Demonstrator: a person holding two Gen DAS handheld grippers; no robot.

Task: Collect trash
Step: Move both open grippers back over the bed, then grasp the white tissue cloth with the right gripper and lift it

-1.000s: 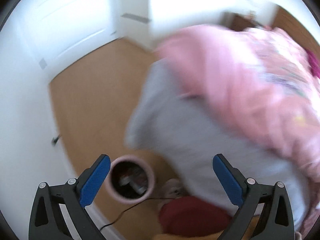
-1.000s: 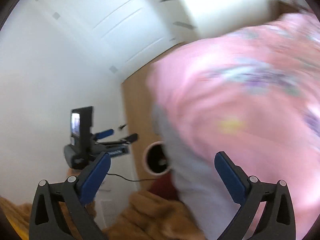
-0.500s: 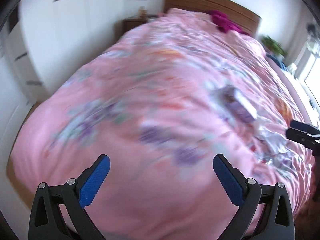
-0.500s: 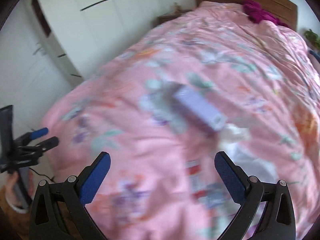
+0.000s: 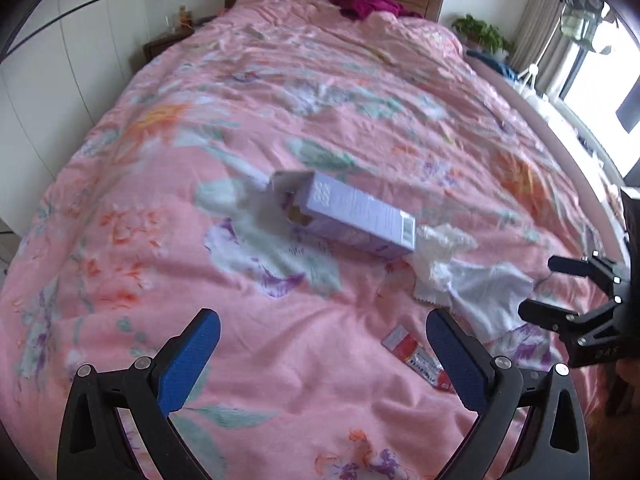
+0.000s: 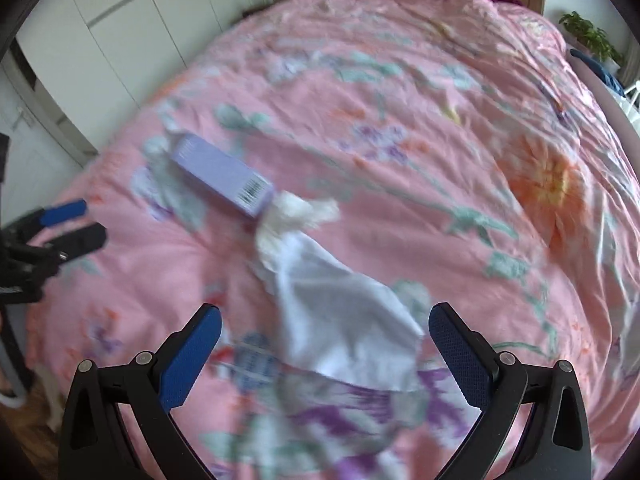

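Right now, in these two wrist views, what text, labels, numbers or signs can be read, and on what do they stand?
Nothing can be read for certain.
Purple carton: white print on its top face, too blurred to read; a barcode at its end, digits too small.
Red and white wrapper: printed lines, too small to read.
Right gripper: faint raised marking on its body, not legible.

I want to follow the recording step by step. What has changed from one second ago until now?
Both views swung from the floor and bin up over the pink duvet. Now the left gripper faces the purple box, and the right gripper hangs over the white tissue. Nothing was grasped or released. Both grippers stayed open and empty.
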